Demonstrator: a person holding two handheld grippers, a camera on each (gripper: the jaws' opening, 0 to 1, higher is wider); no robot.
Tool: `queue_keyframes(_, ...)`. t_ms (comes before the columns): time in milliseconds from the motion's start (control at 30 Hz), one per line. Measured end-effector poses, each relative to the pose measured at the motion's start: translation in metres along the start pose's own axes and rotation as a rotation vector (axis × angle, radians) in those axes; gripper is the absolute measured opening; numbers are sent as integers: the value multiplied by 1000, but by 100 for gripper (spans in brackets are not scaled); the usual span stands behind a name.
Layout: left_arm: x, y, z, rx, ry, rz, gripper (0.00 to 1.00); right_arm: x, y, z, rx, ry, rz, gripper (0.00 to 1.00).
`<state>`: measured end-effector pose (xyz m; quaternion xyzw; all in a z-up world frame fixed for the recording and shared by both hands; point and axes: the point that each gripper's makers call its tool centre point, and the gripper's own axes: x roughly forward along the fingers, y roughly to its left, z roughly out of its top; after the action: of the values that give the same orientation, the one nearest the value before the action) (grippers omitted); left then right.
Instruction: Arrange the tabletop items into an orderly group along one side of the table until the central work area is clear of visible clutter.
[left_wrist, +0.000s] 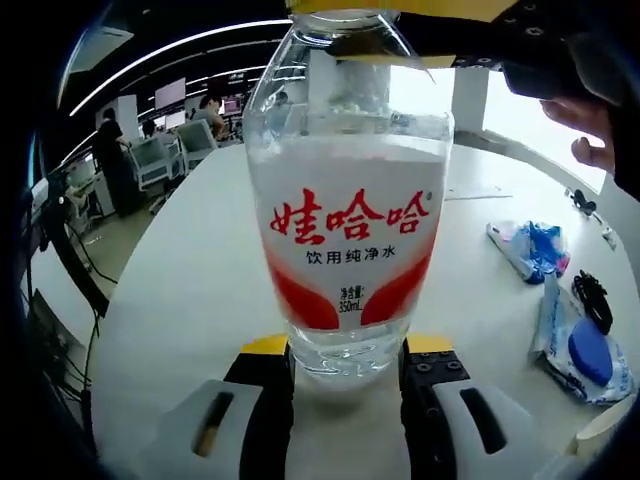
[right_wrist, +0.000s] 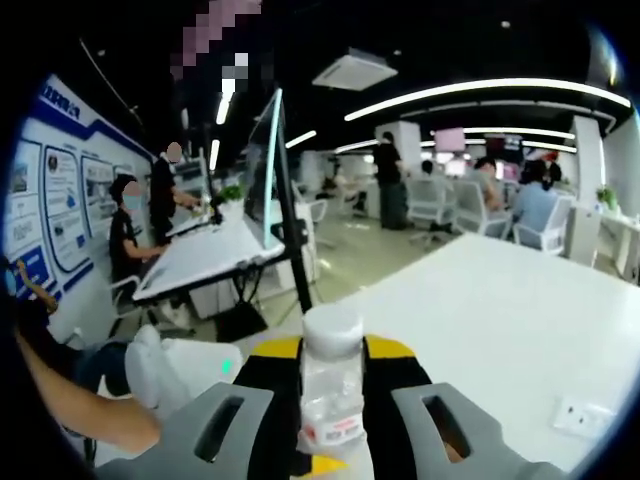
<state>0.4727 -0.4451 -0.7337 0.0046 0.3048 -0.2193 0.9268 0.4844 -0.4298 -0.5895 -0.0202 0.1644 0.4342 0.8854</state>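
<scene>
Both grippers (left_wrist: 345, 365) (right_wrist: 333, 385) around upright water bottle (left_wrist: 348, 230), cap up

White, round-edged worktop (left_wrist: 190, 300), seen in the left gripper view, carried a clear water bottle (left_wrist: 348, 210) with a red-and-white label, which stood upright near its front edge. Toward the right side lay a crumpled blue-and-white plastic packet (left_wrist: 530, 248), a small black object (left_wrist: 592, 298), and a flat wipes pack (left_wrist: 580, 350) with a round blue lid, all well apart from the bottle. In the right gripper view the worktop (right_wrist: 500, 310) bore a white socket plate (right_wrist: 582, 415).
</scene>
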Motion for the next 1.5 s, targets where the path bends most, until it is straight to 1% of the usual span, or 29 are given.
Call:
queue_keyframes(33, 0, 0, 1, -26, -8, 2, 41, 0, 0, 0, -1, 0, 0, 18)
queue_keyframes(167, -2, 1, -1, 3, -9, 13, 41, -2, 2, -1, -2, 3, 3, 18)
queue_keyframes(267, -3, 0, -1, 1, -9, 12, 42, -2, 3, -1, -5, 5, 5, 18)
queue_keyframes(400, -4, 0, -2, 0, -6, 21, 41, -3, 4, -2, -2, 7, 7, 18)
queue_keyframes(467, -4, 0, -2, -6, -9, 25, 41, -4, 6, -2, -13, 9, 8, 18)
queue_keyframes(833, -8, 0, -3, -19, -19, 52, 38, -6, 9, -4, 10, 5, 28, 19)
queue_keyframes(967, -7, 0, -4, -33, -29, 53, 38, -6, 10, -5, 2, 13, 31, 21)
queue_keyframes(1033, -8, 0, -4, -38, -31, 53, 39, -6, 9, -6, 11, 17, 28, 24)
queue_keyframes(1100, -9, -1, -4, -43, -33, 53, 39, -8, 11, -7, 23, 17, 35, 25)
queue_keyframes(1200, -10, -1, -4, -50, -37, 54, 40, -9, 11, -9, 18, 17, 33, 27)
queue_keyframes(1333, -10, -3, -4, -50, -37, 55, 41, -11, 12, -10, 20, 19, 39, 27)
queue_keyframes(1500, -11, -4, -5, -50, -38, 60, 42, -15, 13, -6, 29, 3, 41, 28)
